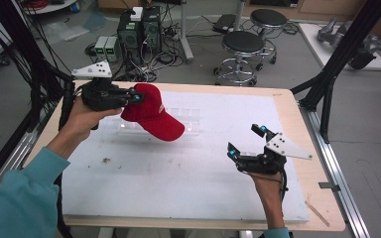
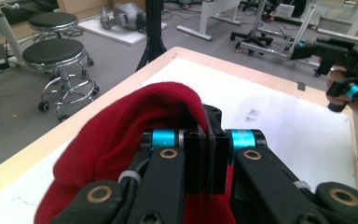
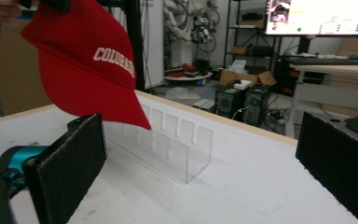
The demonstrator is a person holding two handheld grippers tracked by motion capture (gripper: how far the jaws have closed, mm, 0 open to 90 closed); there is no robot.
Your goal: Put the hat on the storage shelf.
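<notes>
A red cap (image 1: 151, 113) with white "COLORADO" lettering hangs in the air over the left half of the table, brim pointing down toward the middle. My left gripper (image 1: 135, 96) is shut on the cap's back edge; in the left gripper view the red cloth (image 2: 121, 135) is pinched between the closed jaws (image 2: 209, 149). In the right gripper view the cap (image 3: 88, 60) hangs at upper left above a clear plastic rack (image 3: 177, 144). My right gripper (image 1: 247, 140) is held above the right side of the table, jaws wide apart and empty, with one black pad (image 3: 70, 168) in the foreground.
The clear slotted rack (image 1: 178, 119) lies on the white mat (image 1: 178, 168) behind and under the cap. Two stools (image 1: 243, 47) and computer towers (image 1: 139, 29) stand on the floor beyond the table's far edge. Black frame legs (image 1: 332, 74) rise at the right corner.
</notes>
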